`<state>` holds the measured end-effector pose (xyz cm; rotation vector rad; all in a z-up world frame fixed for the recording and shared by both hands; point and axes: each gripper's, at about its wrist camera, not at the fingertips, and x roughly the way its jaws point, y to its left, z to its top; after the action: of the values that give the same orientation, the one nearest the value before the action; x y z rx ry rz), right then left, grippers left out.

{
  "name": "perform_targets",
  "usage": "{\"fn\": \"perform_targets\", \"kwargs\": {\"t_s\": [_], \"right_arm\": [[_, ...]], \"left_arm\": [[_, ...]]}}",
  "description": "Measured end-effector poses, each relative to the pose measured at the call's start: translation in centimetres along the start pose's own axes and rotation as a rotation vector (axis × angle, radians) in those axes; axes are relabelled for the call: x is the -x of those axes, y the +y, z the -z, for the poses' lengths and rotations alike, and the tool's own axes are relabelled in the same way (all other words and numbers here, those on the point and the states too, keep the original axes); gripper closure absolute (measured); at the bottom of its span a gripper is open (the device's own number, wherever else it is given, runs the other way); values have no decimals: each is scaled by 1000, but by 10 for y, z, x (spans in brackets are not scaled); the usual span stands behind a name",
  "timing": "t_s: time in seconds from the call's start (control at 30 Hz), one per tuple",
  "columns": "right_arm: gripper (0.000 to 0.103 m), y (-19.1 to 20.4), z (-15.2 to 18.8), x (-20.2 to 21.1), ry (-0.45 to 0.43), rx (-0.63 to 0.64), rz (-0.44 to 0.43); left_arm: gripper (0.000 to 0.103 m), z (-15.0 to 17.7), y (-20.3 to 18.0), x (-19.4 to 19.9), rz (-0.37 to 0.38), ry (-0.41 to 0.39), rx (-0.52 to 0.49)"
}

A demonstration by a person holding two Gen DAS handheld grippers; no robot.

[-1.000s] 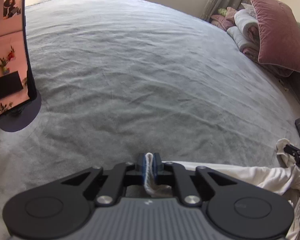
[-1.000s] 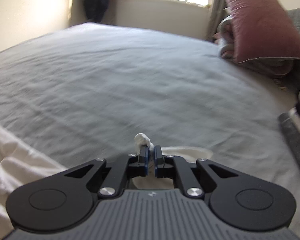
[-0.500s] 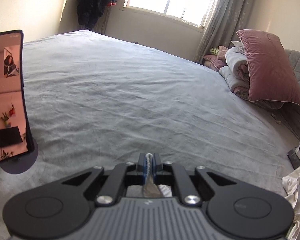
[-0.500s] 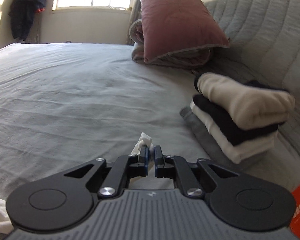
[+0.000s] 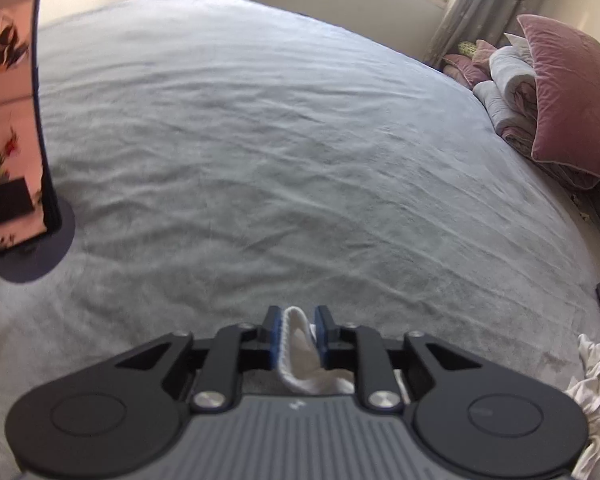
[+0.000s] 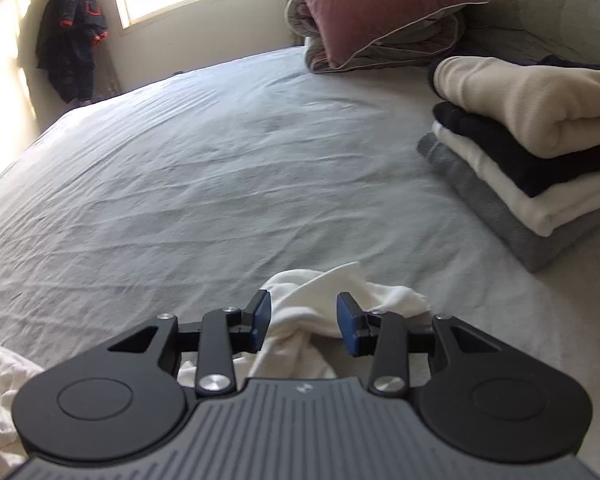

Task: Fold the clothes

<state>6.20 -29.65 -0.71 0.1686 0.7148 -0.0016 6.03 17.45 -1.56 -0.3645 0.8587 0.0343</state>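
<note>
Both grippers, clamped on white cloth a second ago, are now opening. On the left edge of the bed [image 5: 260, 152] a phone [image 5: 10, 116] stands on a round stand, its screen lit. By the bed's near edge, the left gripper [image 5: 298, 330] has its pads parting, with a ribbed hem of the white garment [image 5: 300, 354] standing loose between them, seemingly touching only the left one. More of the garment trails off at the near right corner. The right gripper [image 6: 303, 318] stands wider, its pads clear of a bunched fold lying on the sheet between them. To its right a stack [image 6: 528, 140] of folded clothes, cream on top, sits by the headboard edge, closer than before. A pink pillow [image 6: 376, 4] lies behind.
</note>
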Motion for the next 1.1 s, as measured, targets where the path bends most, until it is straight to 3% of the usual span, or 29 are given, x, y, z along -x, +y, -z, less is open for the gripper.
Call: {"fn": "perform_targets", "kwargs": {"t_s": [0.07, 0.23, 0.3, 0.4, 0.5, 0.6, 0.73, 0.9, 1.0, 1.03, 1.07, 1.1], "right_arm": [[62, 7, 2, 1, -2, 24, -16], [62, 24, 5, 3, 7, 72, -92], [61, 30, 7, 3, 23, 90, -176], [55, 45, 13, 5, 79, 150, -401], [54, 69, 25, 13, 109, 289, -514], [54, 93, 42, 20, 112, 444, -523], [54, 113, 59, 20, 125, 519, -550], [54, 143, 77, 18, 120, 590, -583], [54, 163, 89, 15, 111, 624, -560], [58, 169, 92, 14, 101, 638, -547], [70, 174, 95, 13, 92, 652, -535], [79, 179, 97, 12, 89, 659, -528]], "left_arm": [[60, 0, 2, 1, 28, 21, 29], [52, 3, -2, 2, 67, 78, 30], [51, 7, -3, 3, 83, 93, 18], [51, 12, -2, 5, 102, 110, 13], [51, 15, 1, 8, 144, 141, 20], [51, 18, 1, 14, 191, 167, 14], [51, 25, 0, 21, 209, 162, -10], [52, 37, 1, 12, 139, 178, -32], [55, 45, -2, 10, 102, 139, -63], [56, 48, -5, 10, 90, 124, -80], [62, 49, -8, 11, 78, 108, -101], [78, 50, -9, 12, 74, 100, -119]]}}
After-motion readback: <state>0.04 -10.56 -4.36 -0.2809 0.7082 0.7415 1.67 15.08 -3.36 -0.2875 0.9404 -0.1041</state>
